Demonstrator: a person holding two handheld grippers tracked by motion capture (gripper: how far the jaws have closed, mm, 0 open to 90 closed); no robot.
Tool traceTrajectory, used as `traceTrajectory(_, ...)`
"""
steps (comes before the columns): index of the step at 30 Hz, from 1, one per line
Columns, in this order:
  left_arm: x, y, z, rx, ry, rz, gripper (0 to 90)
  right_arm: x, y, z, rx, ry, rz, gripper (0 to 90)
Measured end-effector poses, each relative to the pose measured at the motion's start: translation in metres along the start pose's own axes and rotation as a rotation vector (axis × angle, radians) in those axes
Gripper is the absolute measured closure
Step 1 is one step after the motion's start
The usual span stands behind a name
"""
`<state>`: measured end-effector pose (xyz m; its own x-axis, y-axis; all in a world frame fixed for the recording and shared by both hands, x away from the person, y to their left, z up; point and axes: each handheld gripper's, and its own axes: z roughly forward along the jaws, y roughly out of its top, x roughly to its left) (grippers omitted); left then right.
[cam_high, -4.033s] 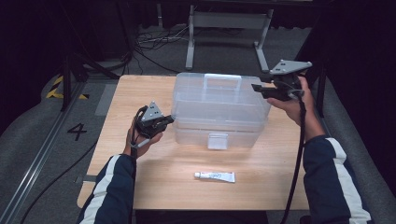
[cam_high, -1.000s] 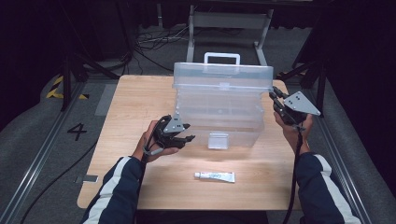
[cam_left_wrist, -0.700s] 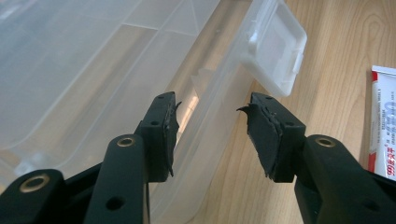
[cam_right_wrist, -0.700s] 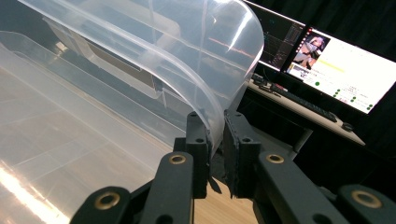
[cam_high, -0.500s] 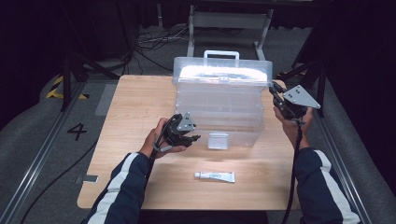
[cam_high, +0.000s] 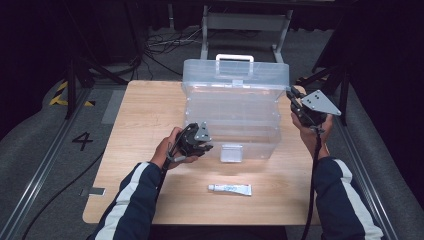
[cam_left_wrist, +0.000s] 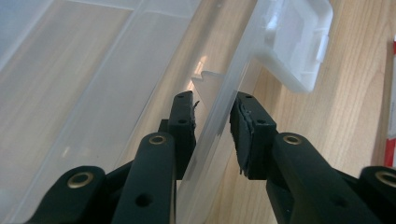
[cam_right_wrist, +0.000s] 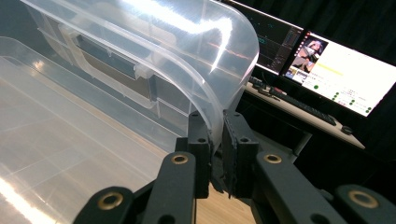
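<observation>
Nearest the table's (cam_high: 150, 200) front edge, a tube (cam_high: 230, 189), lying flat and untouched. Just beyond it, the clear box (cam_high: 235, 117), standing mid-table with its white latch (cam_high: 231, 153) on the front wall and its lid (cam_high: 235, 75) swung up, white handle (cam_high: 234, 59) on top. At the box's front left, the left gripper (cam_high: 200, 145): jaws narrowed, just been closing, astride the front rim (cam_left_wrist: 219, 121) of the box; one pad (cam_left_wrist: 240, 126) close against the plastic, a slim gap visible at the other, so not clearly pinching. At the right end, the right gripper (cam_high: 295, 100): jaws nearly together, clamped on the lid's curved edge (cam_right_wrist: 212, 116), holding the lid raised. Farther off, in the right gripper view, a desk with a lit monitor (cam_right_wrist: 341, 79).
</observation>
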<state>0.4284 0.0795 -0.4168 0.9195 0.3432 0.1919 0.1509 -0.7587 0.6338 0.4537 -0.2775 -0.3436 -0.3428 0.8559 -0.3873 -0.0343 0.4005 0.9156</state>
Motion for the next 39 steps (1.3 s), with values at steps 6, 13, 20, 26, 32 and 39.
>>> traceTrajectory(6, -0.004, -0.007, -0.007, 0.009, -0.005, 0.007, 72.4, 0.004, 0.001, -0.002, -0.005, 0.016, 0.000, 82.9)
traceTrajectory(13, -0.007, -0.014, -0.015, 0.007, -0.016, 0.009, 73.5, 0.010, 0.006, 0.000, -0.016, 0.011, 0.003, 83.5)
traceTrajectory(20, -0.004, -0.019, -0.017, -0.009, -0.026, 0.003, 74.4, 0.010, 0.009, 0.004, -0.013, 0.008, 0.021, 83.9)
traceTrajectory(26, -0.003, -0.021, -0.018, -0.012, -0.033, 0.003, 74.6, 0.008, 0.012, 0.007, -0.003, 0.010, 0.021, 84.1)
traceTrajectory(32, 0.001, -0.024, -0.018, -0.040, -0.060, 0.000, 75.6, 0.005, 0.016, 0.012, 0.013, 0.006, 0.022, 84.5)
traceTrajectory(39, 0.002, -0.025, -0.017, -0.049, -0.074, 0.014, 76.7, 0.000, 0.021, 0.020, 0.027, 0.008, 0.041, 84.7)
